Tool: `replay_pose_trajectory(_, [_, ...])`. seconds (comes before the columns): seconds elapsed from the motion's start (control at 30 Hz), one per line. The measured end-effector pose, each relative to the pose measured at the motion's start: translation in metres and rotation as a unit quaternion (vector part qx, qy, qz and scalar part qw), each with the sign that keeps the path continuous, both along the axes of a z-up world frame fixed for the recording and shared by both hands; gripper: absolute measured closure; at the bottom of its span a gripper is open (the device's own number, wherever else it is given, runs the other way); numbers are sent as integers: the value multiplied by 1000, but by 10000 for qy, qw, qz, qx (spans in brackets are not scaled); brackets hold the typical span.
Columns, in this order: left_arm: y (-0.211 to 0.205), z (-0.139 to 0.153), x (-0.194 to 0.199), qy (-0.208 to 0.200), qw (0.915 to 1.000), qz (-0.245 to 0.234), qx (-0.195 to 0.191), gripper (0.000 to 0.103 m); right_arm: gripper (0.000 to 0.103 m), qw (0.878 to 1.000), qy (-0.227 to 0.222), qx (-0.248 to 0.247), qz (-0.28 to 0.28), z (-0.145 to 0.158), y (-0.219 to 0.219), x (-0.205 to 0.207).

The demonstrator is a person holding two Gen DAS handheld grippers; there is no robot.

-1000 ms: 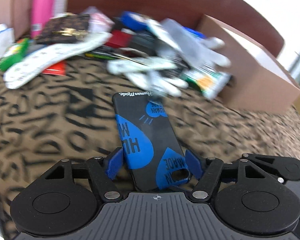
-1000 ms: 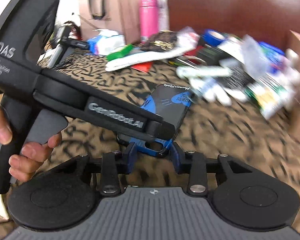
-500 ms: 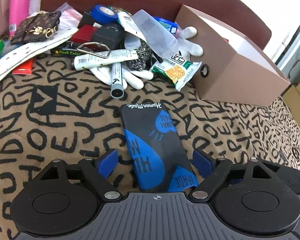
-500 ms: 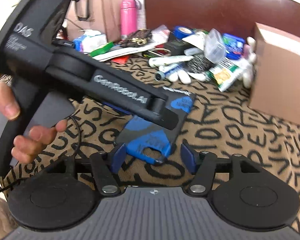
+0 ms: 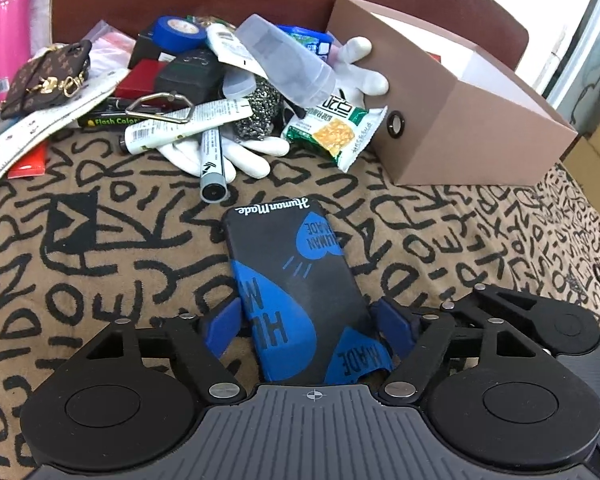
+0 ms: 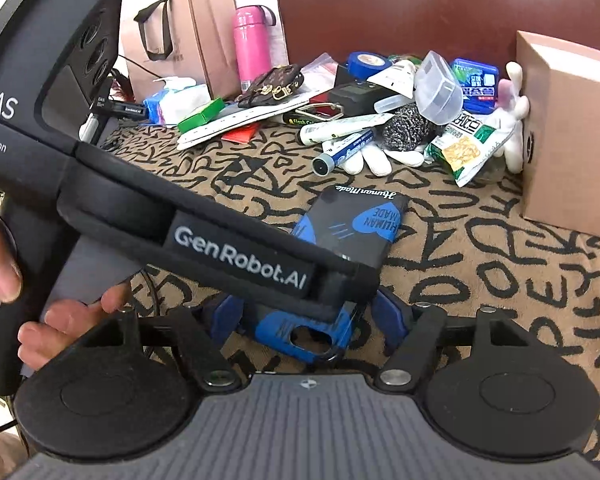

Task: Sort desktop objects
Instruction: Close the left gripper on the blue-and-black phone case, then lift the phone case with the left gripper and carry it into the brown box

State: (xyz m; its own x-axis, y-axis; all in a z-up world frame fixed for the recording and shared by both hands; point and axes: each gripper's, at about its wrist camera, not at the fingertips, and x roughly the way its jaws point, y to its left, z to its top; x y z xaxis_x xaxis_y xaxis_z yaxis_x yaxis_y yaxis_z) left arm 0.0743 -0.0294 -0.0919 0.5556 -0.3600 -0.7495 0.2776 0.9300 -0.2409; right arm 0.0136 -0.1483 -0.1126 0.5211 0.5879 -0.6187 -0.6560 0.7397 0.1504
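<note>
Phone case [image 5: 296, 296] lay near box [image 5: 460, 120]; my left gripper [image 5: 306, 326] straddled it, jaws closing, untouching; right gripper [image 6: 306, 320] apart, freeing it.

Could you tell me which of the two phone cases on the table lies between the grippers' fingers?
The black-and-blue phone case, lying flat on the patterned cloth; the brown monogram case sits far back in the clutter.

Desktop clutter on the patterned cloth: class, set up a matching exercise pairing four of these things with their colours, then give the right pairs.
Things:
1. tall drinking flask
2. roll of tape
3. open cardboard box
4. rubber glove

Colours:
A. white
B. brown
C. pink
D. blue

Pairs: 1-C, 2-D, 3-B, 4-A
</note>
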Motion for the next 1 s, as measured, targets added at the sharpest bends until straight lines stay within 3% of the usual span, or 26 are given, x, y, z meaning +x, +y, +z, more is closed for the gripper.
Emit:
replay_pose_trajectory(0.17, [-6, 4, -4, 25, 9999, 112, -24, 25, 42, 10000, 51, -3, -57, 5, -10, -5])
replay_pose_trajectory(0.33, [-15, 11, -11, -28, 9998, 133, -117, 27, 43, 9999, -97, -87, -37, 12, -20, -20])
replay_pose_trajectory(0.67, [-30, 37, -23, -292, 9991, 46, -311, 29, 43, 9982, -420, 204, -387, 33, -45, -26])
replay_pose_trajectory(1.0, [-65, 106, -16, -1198, 9908, -222, -580, 29, 44, 9890, -1201, 364, -786, 80, -77, -18])
